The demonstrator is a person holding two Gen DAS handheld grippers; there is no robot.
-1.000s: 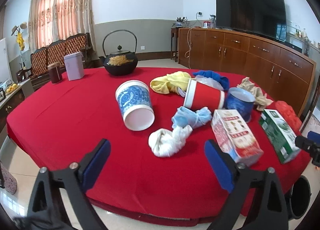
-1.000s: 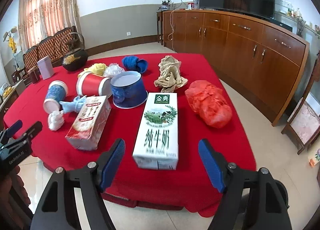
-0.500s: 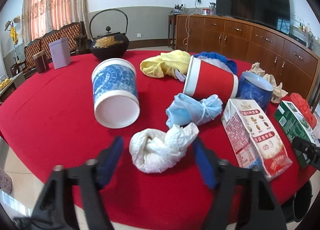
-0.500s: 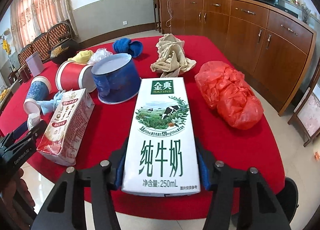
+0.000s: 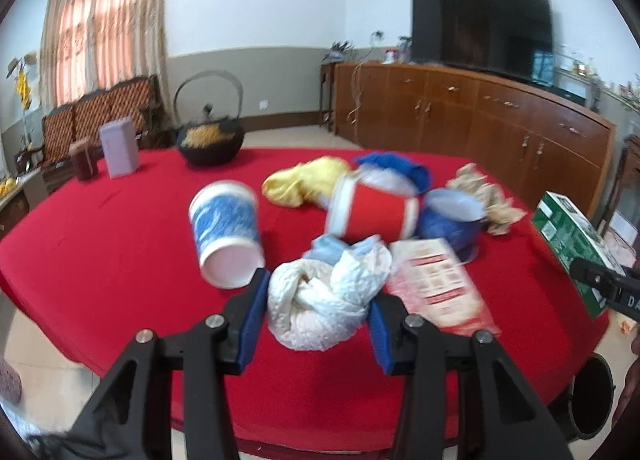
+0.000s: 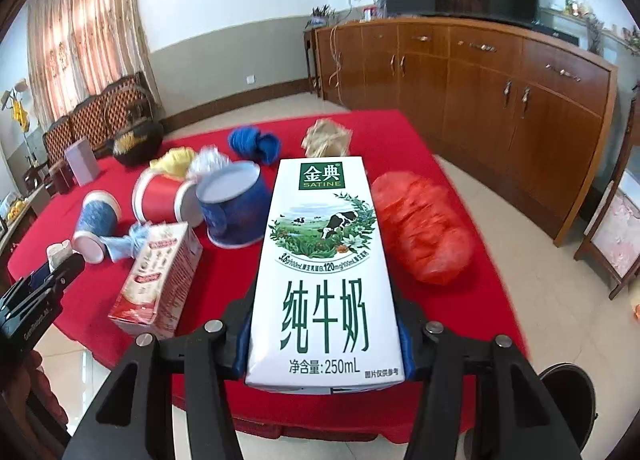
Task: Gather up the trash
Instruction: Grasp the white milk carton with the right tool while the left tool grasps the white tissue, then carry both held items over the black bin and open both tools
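My left gripper has a crumpled white plastic bag between its blue pads; the jaws are closing and both pads press its sides. The bag hangs just above the red tablecloth, in front of a light blue bag. My right gripper is shut on a white and green milk carton, held lengthwise off the table's near edge. That carton also shows at the right of the left wrist view.
On the cloth lie a blue-patterned cup, a red cup, a blue tub, a red and white carton, an orange bag, crumpled brown paper and a yellow bag. A black kettle stands behind. A dark bin sits on the floor.
Both grippers went forward and their jaws came in, the left on the white bag, the right on the milk carton. Since then both have pulled back a little with their loads.
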